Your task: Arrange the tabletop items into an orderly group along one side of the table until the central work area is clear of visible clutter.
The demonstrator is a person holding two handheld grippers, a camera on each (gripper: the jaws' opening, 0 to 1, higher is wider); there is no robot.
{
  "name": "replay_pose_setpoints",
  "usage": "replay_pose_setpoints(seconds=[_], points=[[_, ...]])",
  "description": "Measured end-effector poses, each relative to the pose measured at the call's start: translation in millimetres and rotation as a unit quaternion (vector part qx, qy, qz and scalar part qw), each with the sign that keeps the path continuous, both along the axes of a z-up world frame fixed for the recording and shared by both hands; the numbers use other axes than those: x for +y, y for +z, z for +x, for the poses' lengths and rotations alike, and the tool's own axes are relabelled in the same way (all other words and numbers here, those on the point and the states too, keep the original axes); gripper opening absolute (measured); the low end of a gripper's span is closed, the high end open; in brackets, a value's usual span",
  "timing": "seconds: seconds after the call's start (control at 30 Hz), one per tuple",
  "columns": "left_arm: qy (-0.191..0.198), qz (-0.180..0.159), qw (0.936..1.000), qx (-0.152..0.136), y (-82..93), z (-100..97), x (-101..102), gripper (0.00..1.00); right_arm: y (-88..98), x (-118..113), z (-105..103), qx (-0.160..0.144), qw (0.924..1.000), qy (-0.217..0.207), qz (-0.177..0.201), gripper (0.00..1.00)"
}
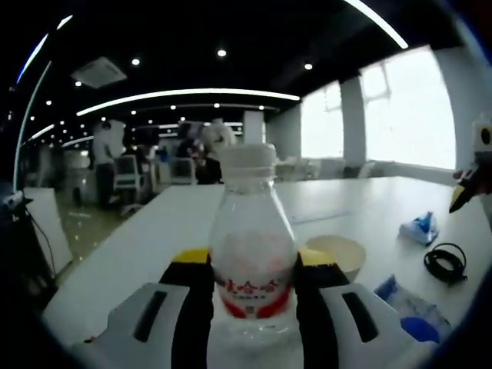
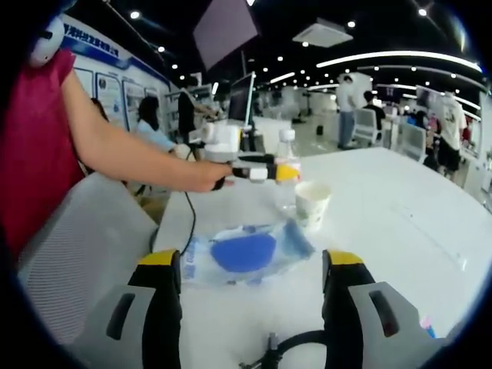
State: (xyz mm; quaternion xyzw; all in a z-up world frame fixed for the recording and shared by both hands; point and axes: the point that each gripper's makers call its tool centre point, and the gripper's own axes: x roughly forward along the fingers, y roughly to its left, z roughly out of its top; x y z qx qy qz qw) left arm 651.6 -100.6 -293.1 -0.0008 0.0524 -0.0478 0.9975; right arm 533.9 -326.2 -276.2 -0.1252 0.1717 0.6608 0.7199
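A clear water bottle (image 1: 247, 192) with a white cap and red label stands upright between the yellow-tipped jaws of my left gripper (image 1: 252, 260), which is shut on it. In the right gripper view the same bottle (image 2: 287, 165) is pinched by the left gripper (image 2: 270, 171), close beside a white paper cup (image 2: 313, 204). My right gripper (image 2: 252, 265) is open, low over the white table (image 2: 400, 223). A clear plastic bag with a blue item (image 2: 242, 254) lies on the table just ahead of its jaws. A black cable coil (image 2: 296, 346) lies under it.
Right of the bottle sit the paper cup (image 1: 338, 254), a blue packet (image 1: 420, 228), the cable coil (image 1: 446, 263) and the plastic bag (image 1: 411, 311). A person in a red top (image 2: 38, 146) reaches over a grey chair (image 2: 81, 238). People stand far behind.
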Motion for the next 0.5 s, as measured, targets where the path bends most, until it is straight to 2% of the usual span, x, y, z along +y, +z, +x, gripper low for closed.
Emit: replay_pose_setpoints(seconds=[0.5], points=[[0.005,-0.011,0.9998,0.015,-9.0,-2.9,1.1,0.38,3.7,-1.7,-1.8,-0.003,1.0,-0.002,0.004,0.74]])
